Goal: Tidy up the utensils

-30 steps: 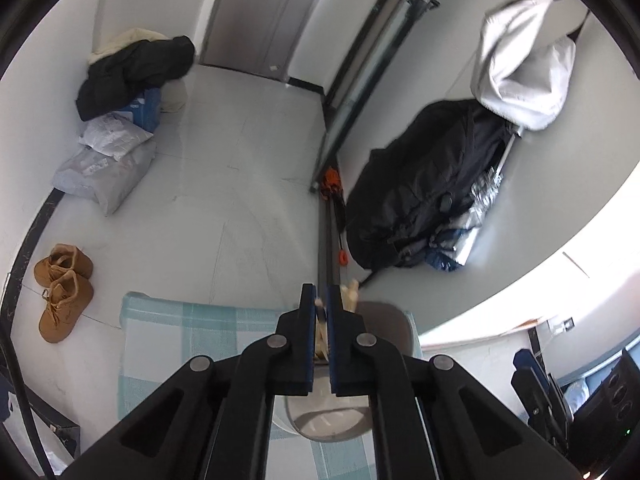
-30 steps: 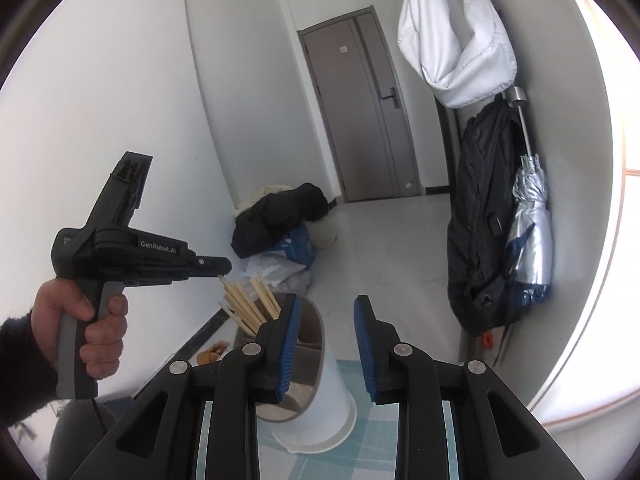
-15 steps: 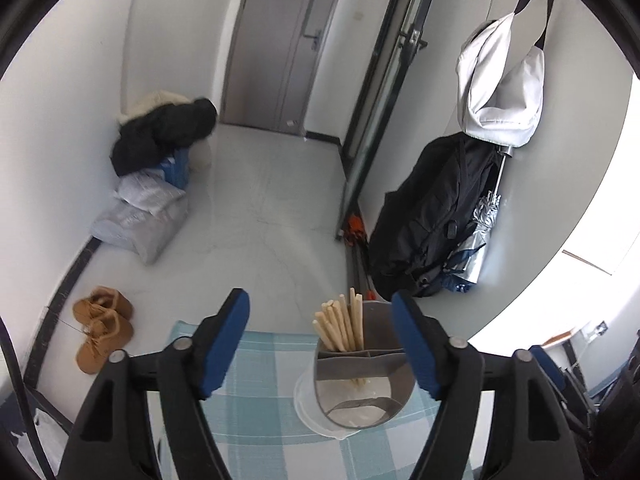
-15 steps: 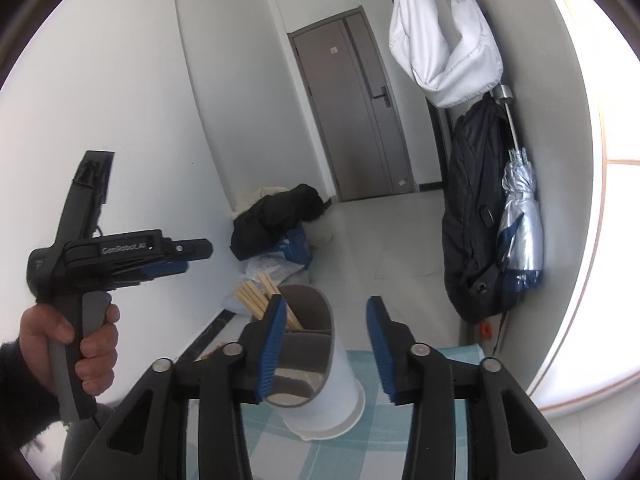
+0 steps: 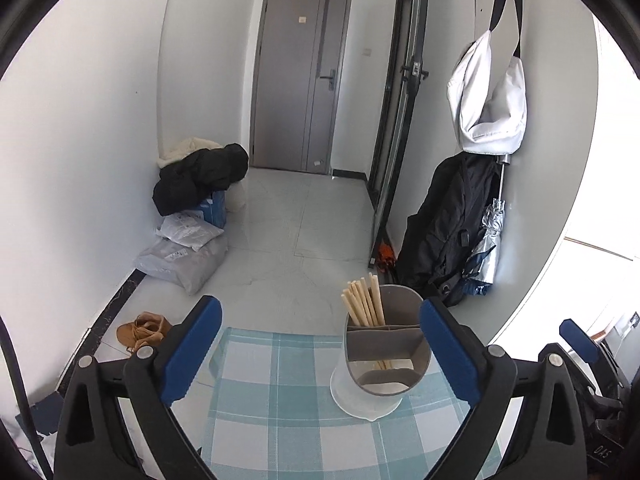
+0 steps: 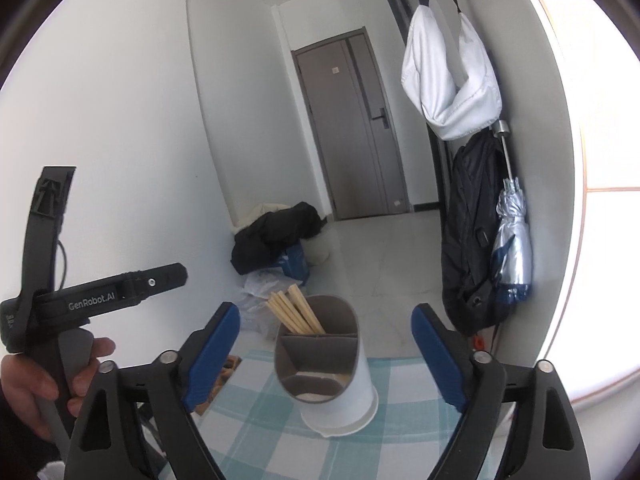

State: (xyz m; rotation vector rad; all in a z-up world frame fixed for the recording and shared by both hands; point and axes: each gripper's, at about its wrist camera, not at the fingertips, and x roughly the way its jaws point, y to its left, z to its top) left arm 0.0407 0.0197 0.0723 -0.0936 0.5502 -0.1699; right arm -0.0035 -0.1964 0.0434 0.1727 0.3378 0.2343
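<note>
A white utensil holder (image 5: 374,394) with a grey divided insert stands on the checked tablecloth (image 5: 276,408). Several wooden chopsticks (image 5: 364,300) stand in its far compartment. It also shows in the right wrist view (image 6: 340,396), with the chopsticks (image 6: 296,314) leaning left. My left gripper (image 5: 320,356) is open and empty, held back from the holder, which sits by its right finger. My right gripper (image 6: 326,354) is open and empty, with the holder between and beyond its fingers. The left gripper's body (image 6: 100,292) shows at the left of the right wrist view, held by a hand.
The table's far edge (image 5: 280,332) drops to a tiled floor. Beyond are bags (image 5: 184,256), brown shoes (image 5: 140,330), a black backpack (image 5: 444,232), a folded umbrella (image 6: 514,240) and a grey door (image 5: 298,80).
My left gripper let go of the chopsticks into the holder, opened wide and drew back and up. My right gripper opened wider and also pulled back from the holder.
</note>
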